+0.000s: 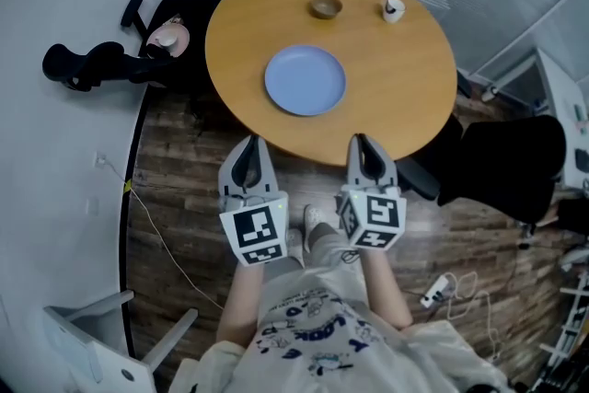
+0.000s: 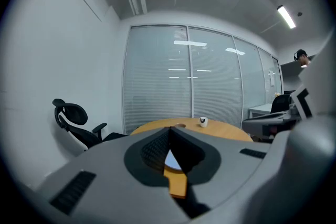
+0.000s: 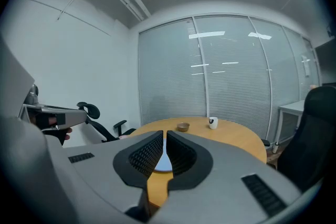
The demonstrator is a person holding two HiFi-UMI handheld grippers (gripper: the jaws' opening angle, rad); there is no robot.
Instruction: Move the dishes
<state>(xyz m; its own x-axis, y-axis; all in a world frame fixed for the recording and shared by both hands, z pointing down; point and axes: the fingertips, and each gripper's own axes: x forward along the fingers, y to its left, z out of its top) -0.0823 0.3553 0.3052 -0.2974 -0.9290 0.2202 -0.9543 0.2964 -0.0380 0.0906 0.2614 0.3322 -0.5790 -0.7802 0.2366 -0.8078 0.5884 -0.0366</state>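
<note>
A light blue plate (image 1: pixel 305 80) lies on the near half of the round wooden table (image 1: pixel 405 97). Farther back stand a small brown bowl (image 1: pixel 325 7) and a white cup (image 1: pixel 393 9). My left gripper (image 1: pixel 250 144) and right gripper (image 1: pixel 361 143) hover side by side just short of the table's near edge, both shut and empty. In the left gripper view the left gripper (image 2: pixel 169 131) has its jaw tips touching, and the plate (image 2: pixel 171 161), bowl (image 2: pixel 180 125) and cup (image 2: pixel 203 121) show beyond. In the right gripper view the right gripper (image 3: pixel 164 137) points at the plate (image 3: pixel 160 163), bowl (image 3: pixel 182 126) and cup (image 3: pixel 212 122).
A black office chair (image 1: pixel 92 60) stands left of the table with a pink object (image 1: pixel 168 36) on it. Another black chair (image 1: pixel 506 166) is at the right, a white chair (image 1: pixel 92 336) at the bottom left. Cables (image 1: pixel 166 244) run over the wooden floor. Glass walls with blinds stand behind.
</note>
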